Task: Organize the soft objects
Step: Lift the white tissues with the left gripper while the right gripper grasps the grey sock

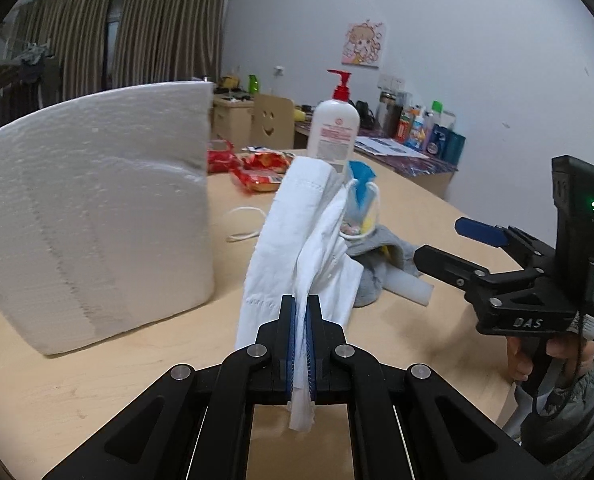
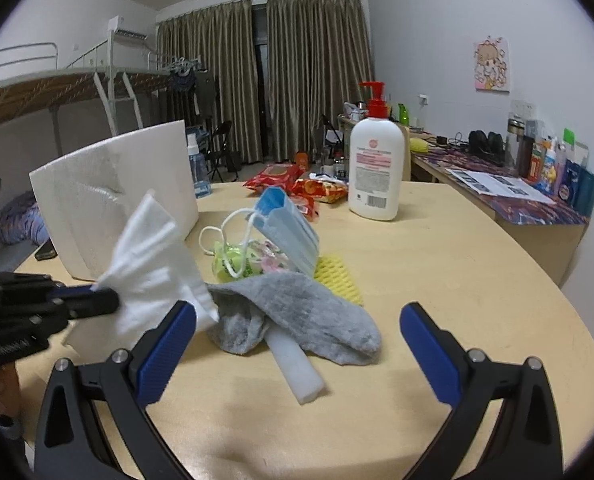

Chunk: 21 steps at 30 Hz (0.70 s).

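My left gripper (image 1: 302, 308) is shut on a white tissue (image 1: 297, 240) and holds it up above the table; it shows at the left of the right wrist view (image 2: 109, 294) with the tissue (image 2: 153, 272). My right gripper (image 2: 297, 344) is open and empty, just in front of a grey sock (image 2: 305, 312) that lies over a white foam stick (image 2: 297, 368). A blue face mask (image 2: 289, 232), a yellow foam net (image 2: 341, 280) and a green packet (image 2: 233, 260) lie behind the sock. The right gripper (image 1: 449, 244) is at the right in the left wrist view.
A large white foam block (image 1: 93, 208) stands on the left of the wooden table (image 2: 457, 300). A white lotion bottle with a red pump (image 2: 375, 168) and red snack packets (image 2: 273, 176) are further back. A cluttered desk (image 2: 537, 200) runs along the right wall.
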Available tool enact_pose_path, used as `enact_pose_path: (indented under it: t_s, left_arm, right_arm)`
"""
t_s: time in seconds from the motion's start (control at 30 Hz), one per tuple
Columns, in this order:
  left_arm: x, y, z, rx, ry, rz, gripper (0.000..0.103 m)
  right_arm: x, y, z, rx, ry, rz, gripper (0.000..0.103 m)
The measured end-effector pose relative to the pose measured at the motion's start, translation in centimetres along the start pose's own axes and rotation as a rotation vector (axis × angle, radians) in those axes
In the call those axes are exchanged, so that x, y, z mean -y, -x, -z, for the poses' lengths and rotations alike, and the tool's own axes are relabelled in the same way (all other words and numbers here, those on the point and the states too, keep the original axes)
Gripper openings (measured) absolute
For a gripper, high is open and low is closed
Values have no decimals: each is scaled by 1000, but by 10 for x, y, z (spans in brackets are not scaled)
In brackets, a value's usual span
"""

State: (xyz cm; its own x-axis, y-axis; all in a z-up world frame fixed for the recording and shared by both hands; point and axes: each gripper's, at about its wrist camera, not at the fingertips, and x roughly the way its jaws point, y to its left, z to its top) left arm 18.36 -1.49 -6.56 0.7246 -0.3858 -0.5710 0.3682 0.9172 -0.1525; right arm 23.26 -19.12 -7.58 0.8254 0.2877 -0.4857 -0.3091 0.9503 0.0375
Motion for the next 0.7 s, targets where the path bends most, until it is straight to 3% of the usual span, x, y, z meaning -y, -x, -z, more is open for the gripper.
enact_pose_path:
  t_s: [0.07, 0.23, 0.4, 0.57, 0.7]
  left_arm:
    - [-2, 3, 0, 10, 5, 0, 5]
    - [-5, 4, 0, 13, 16, 8, 5]
    - [-3, 2, -1, 11, 10, 23, 5]
    - [-6, 3, 0, 8, 17, 28, 5]
    - [-5, 2, 0, 9, 17, 32, 5]
  right_arm:
    - [-2, -6, -1, -14, 9, -1, 101]
    - [-8, -24, -5, -90, 28, -33, 76]
    - [-10, -34, -7, -155, 42, -38, 69]
    - [-14, -39, -11, -161, 66, 9, 46]
    - [-17, -45, -11, -180, 69, 15, 19]
